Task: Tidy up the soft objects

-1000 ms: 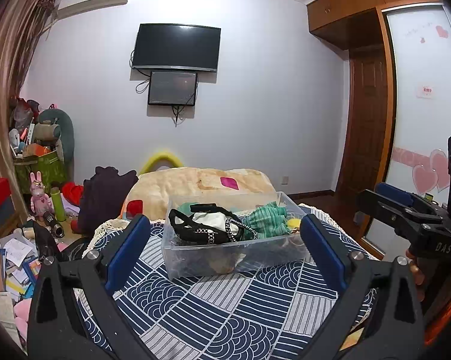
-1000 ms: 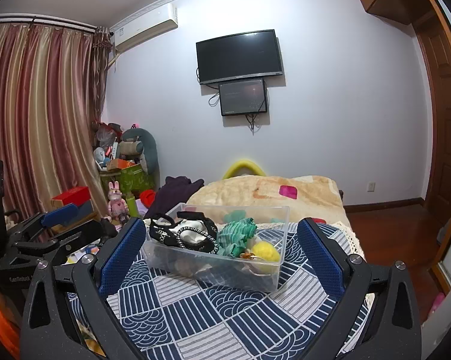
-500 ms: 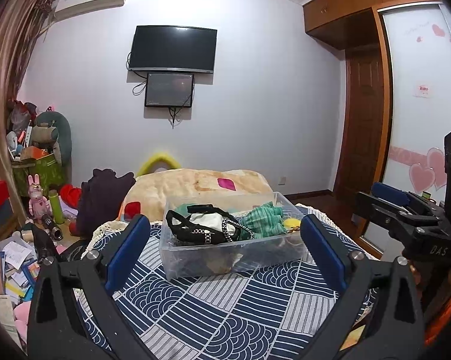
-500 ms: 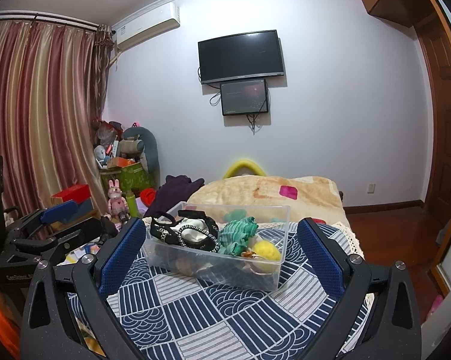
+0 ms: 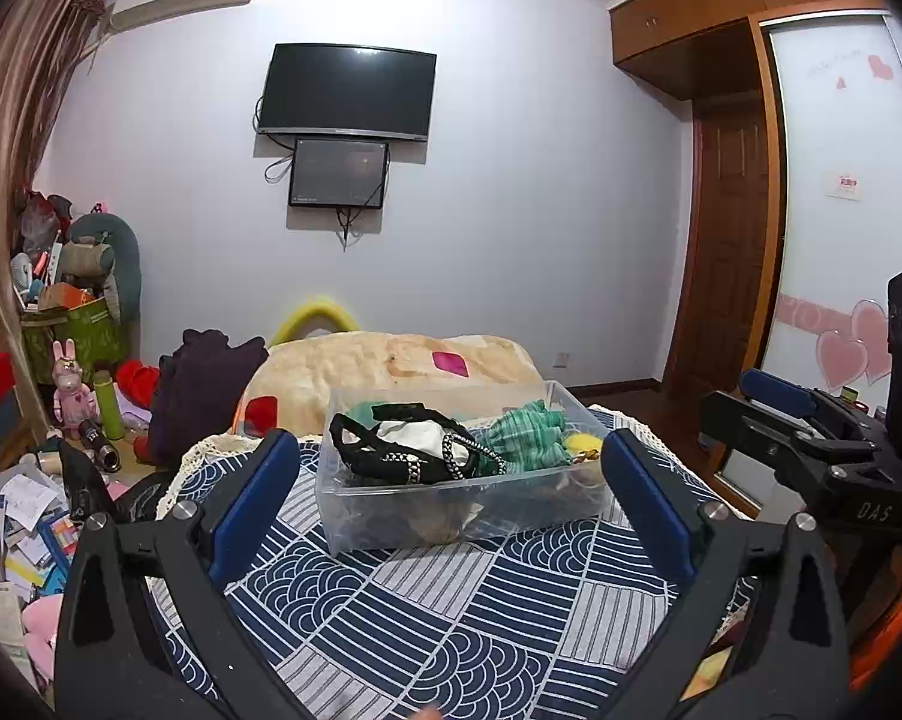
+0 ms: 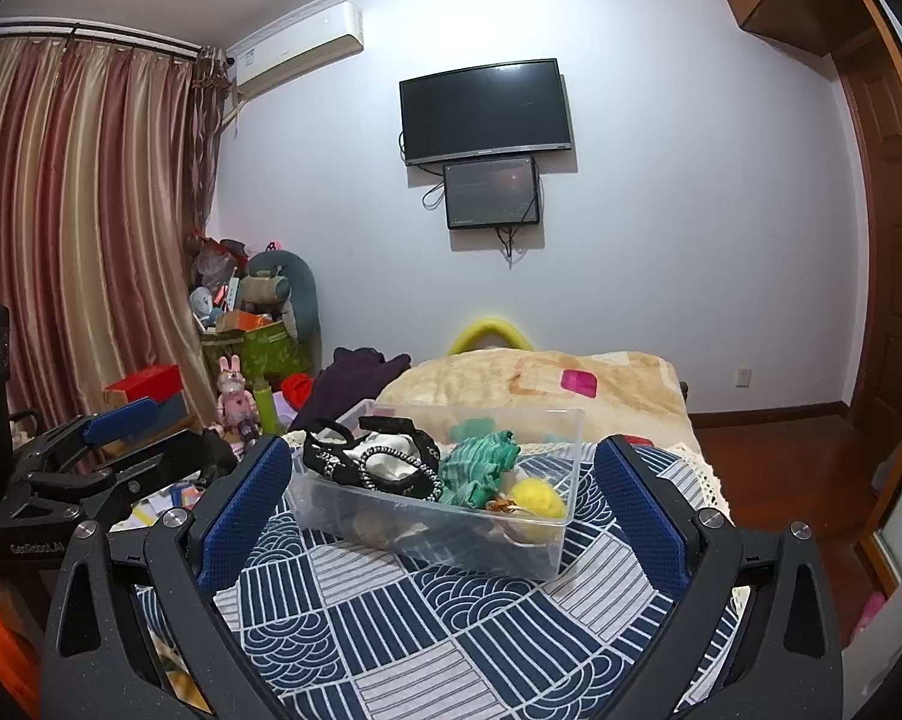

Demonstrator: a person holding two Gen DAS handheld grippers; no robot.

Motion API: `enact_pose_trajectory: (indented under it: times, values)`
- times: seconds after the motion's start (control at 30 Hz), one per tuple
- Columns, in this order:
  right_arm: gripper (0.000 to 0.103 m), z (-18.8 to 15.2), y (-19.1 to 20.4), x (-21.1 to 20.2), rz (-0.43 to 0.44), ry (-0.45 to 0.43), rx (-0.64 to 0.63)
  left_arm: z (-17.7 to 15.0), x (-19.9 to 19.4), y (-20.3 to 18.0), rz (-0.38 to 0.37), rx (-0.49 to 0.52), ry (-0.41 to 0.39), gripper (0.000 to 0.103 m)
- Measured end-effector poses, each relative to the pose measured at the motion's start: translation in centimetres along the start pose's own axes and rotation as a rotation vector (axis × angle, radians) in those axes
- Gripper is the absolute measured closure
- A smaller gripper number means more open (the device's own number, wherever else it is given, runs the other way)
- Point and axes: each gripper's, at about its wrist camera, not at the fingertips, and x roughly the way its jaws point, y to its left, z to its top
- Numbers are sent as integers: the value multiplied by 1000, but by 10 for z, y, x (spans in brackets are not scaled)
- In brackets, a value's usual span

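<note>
A clear plastic bin (image 5: 391,510) (image 6: 547,546) stands on a table with a blue and white patterned cloth (image 5: 451,618) (image 6: 439,630). In it lie a black strappy piece with studs (image 5: 403,456) (image 6: 379,468), a white cloth (image 5: 415,435), a green knit piece (image 5: 529,438) (image 6: 478,468) and a yellow fluffy ball (image 6: 538,498). My left gripper (image 5: 451,474) is open and empty, short of the bin. My right gripper (image 6: 439,474) is open and empty, also short of the bin. Each gripper shows at the edge of the other's view.
A beige blanket with a pink patch (image 5: 403,366) covers furniture behind the table. A dark purple garment (image 5: 205,384) hangs at its left. Toys, a green bag (image 5: 73,330) and papers clutter the floor on the left. A wardrobe and door (image 5: 727,240) stand on the right.
Both grippers have stayed open and empty. The left view has drifted slightly, with the bin a little lower and more centred. The right view is almost unchanged.
</note>
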Motion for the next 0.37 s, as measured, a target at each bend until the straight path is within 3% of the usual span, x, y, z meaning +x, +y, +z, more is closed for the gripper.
enact_pose_trajectory:
  times: [0.37]
  values:
    - [2,-1,0,4,3,15,-4,-1,-1,-3,-29,9,12,1]
